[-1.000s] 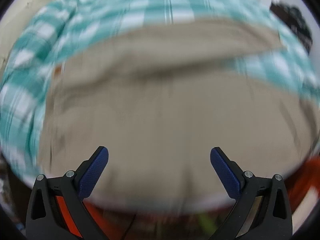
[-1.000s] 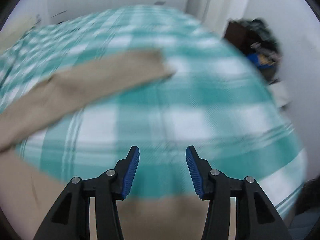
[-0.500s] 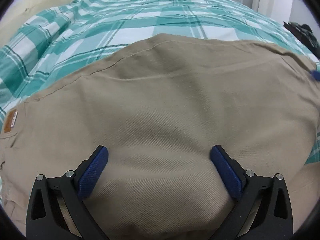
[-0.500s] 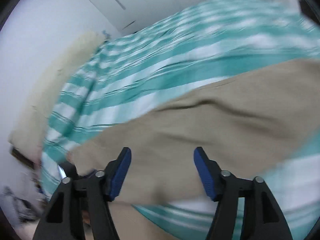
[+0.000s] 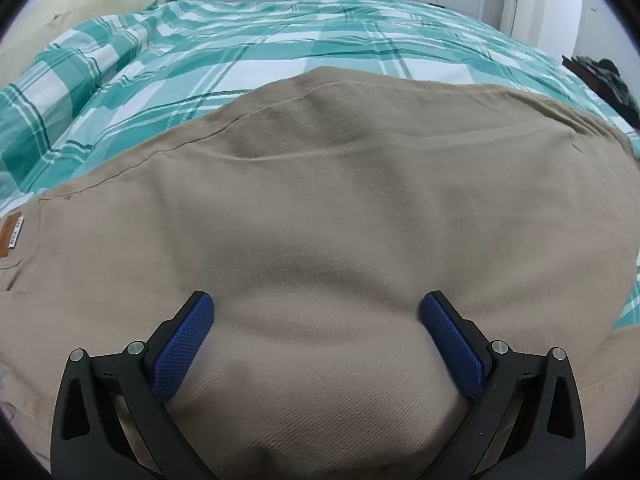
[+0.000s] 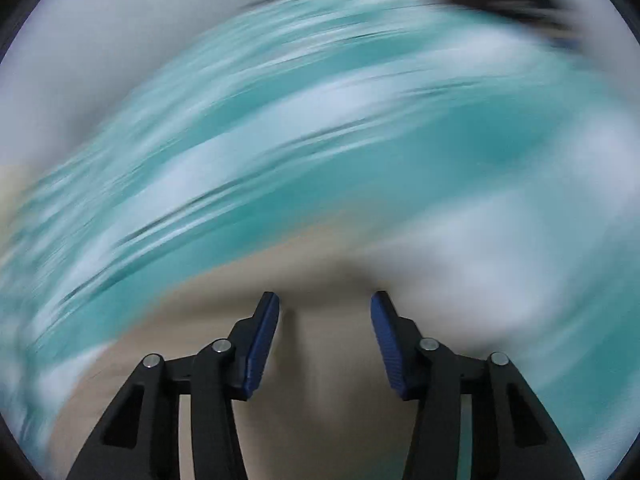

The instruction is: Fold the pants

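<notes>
Left wrist view: the khaki pants (image 5: pixel 344 216) lie spread on the bed (image 5: pixel 280 40), which has a teal-and-white checked cover. Their long axis runs left to right across the view, with the leather waistband patch (image 5: pixel 10 230) at the far left edge, so the waist end points left. The left gripper (image 5: pixel 316 312) is spread wide and released, its blue pads (image 5: pixel 184 344) pressed down onto the fabric, a raised hump of cloth between them, nothing clamped.

Right wrist view: heavily motion-blurred. A tan patch of the pants (image 6: pixel 304 360) fills the near centre, over the teal bed cover (image 6: pixel 360 128). The right gripper (image 6: pixel 325 312) stands moderately parted and released; whether its pads touch the cloth cannot be told.
</notes>
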Demonstrator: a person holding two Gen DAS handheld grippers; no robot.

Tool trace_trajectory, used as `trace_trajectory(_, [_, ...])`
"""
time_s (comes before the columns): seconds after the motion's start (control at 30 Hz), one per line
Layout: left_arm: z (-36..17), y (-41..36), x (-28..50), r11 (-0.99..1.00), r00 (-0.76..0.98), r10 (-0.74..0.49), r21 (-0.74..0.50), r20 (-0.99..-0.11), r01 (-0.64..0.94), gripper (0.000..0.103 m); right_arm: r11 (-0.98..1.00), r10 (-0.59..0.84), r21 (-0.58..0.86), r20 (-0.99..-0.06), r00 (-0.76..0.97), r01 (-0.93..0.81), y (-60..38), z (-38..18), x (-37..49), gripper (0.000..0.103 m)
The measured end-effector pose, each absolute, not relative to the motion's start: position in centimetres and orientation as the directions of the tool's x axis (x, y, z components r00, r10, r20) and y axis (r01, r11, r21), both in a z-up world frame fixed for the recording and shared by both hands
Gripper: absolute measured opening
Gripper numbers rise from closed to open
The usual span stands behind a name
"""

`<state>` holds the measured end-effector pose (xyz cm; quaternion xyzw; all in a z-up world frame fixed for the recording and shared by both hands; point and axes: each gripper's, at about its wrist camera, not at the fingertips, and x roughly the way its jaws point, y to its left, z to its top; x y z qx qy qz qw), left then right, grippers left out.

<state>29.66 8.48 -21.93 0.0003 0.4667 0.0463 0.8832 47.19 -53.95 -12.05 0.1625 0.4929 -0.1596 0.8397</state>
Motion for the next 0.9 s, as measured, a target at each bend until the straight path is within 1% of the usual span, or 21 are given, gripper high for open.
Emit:
trace_trajectory(0.03, [-21.9,8.5,29.7,0.996,0.561,0.083,0.044,-0.823,-0.082,0.102,0.871,-0.195,0.048,-0.879,0.434,0.489,-56.3,-11.5,46.0,0.063])
trace_trajectory(0.07, [-21.9,8.4,29.6,0.996,0.562,0.083,0.045,-0.823,-0.082,0.102,0.858,-0.245,0.012,-0.869,0.43,0.513,-58.0,-10.5,44.3,0.063])
trace_trajectory(0.13, [-21.9,8.4,29.6,0.995,0.561,0.087,0.049,-0.824,-0.082,0.102,0.876,-0.229,0.028,-0.854,0.467,0.481,-59.0,-9.0,41.3,0.063])
trace_trajectory(0.23, [-21.3,8.4,29.9,0.995,0.534,0.094,0.056,-0.84,-0.087,0.102,0.93,-0.052,0.151,-0.849,0.526,0.335,-57.0,-7.4,35.9,0.064])
trace_trajectory(0.27, [-20.8,8.4,29.9,0.993,0.517,0.106,0.064,-0.85,-0.097,0.102,0.946,0.045,0.208,-0.845,0.534,0.25,-54.9,-6.9,33.4,0.065])
trace_trajectory(0.3, [-20.1,8.3,29.8,0.991,0.494,0.116,0.071,-0.862,-0.11,0.102,0.95,0.126,0.255,-0.84,0.528,0.179,-53.0,-6.6,31.1,0.069])
trace_trajectory(0.33, [-18.7,8.1,29.1,0.993,0.473,0.094,0.048,-0.876,-0.108,0.102,0.945,0.223,0.313,-0.833,0.507,0.099,-50.7,-6.4,28.5,0.072])
trace_trajectory(0.37, [-17.8,7.8,28.4,0.995,0.476,0.063,0.02,-0.877,-0.095,0.102,0.929,0.315,0.37,-0.823,0.472,0.026,-48.2,-6.5,25.9,0.072])
trace_trajectory(0.4, [-16.2,7.0,26.8,0.998,0.49,0.001,-0.033,-0.872,-0.06,0.102,0.907,0.396,0.419,-0.812,0.43,-0.044,-45.8,-6.6,23.0,0.072])
trace_trajectory(0.43, [-15.3,6.4,25.6,0.998,0.493,-0.037,-0.059,-0.87,-0.03,0.102,0.881,0.467,0.459,-0.802,0.373,-0.115,-43.1,-6.9,20.0,0.072])
trace_trajectory(0.47, [-14.7,5.4,24.2,0.997,0.484,-0.072,-0.077,-0.872,0.009,0.102,0.863,0.504,0.479,-0.804,0.314,-0.16,-41.2,-7.5,17.6,0.072])
trace_trajectory(0.53, [-15.0,2.8,20.3,0.988,0.403,-0.134,-0.091,-0.906,0.124,0.102,0.863,0.502,0.469,-0.834,0.226,-0.185,-39.2,-9.1,14.3,0.072])
trace_trajectory(0.57, [-15.5,2.1,19.2,0.984,0.367,-0.135,-0.081,-0.92,0.16,0.102,0.88,0.47,0.439,-0.86,0.199,-0.179,-39.0,-10.0,13.0,0.072])
trace_trajectory(0.63, [-18.3,0.8,15.2,0.967,0.279,-0.056,0.017,-0.959,0.254,0.102,0.922,0.384,0.359,-0.896,0.222,-0.145,-40.5,-10.7,10.2,0.069])
trace_trajectory(0.67, [-18.8,1.5,13.5,0.97,0.295,-0.052,0.023,-0.954,0.244,0.102,0.949,0.316,0.3,-0.909,0.272,-0.097,-42.9,-10.4,9.4,0.069])
trace_trajectory(0.73, [-18.6,4.3,12.0,0.989,0.291,-0.083,-0.042,-0.953,0.143,0.102,0.981,0.178,0.193,-0.927,0.329,0.012,-46.9,-9.5,8.0,0.069])
trace_trajectory(0.77, [-18.4,5.3,11.6,0.993,0.287,-0.076,-0.046,-0.955,0.108,0.102,0.978,0.153,0.191,-0.926,0.346,0.079,-49.2,-9.2,7.4,0.065])
trace_trajectory(0.8, [-18.1,6.3,11.2,0.997,0.296,-0.044,-0.021,-0.954,0.081,0.102,0.937,0.216,0.298,-0.903,0.371,0.18,-52.2,-9.1,6.5,0.048])
trace_trajectory(0.83, [-18.1,6.7,11.0,0.997,0.304,-0.024,-0.001,-0.952,0.075,0.102,0.898,0.253,0.366,-0.884,0.394,0.243,-54.0,-9.1,6.0,0.028])
trace_trajectory(0.87, [-18.1,6.9,10.8,0.997,0.312,-0.017,0.008,-0.95,0.077,0.102,0.886,0.239,0.369,-0.883,0.404,0.281,-54.8,-9.2,5.4,0.018])
trace_trajectory(0.9, [-18.2,7.1,10.7,0.997,0.322,-0.023,0.004,-0.946,0.082,0.102,0.889,0.214,0.348,-0.891,0.401,0.298,-54.9,-9.2,5.0,0.011])
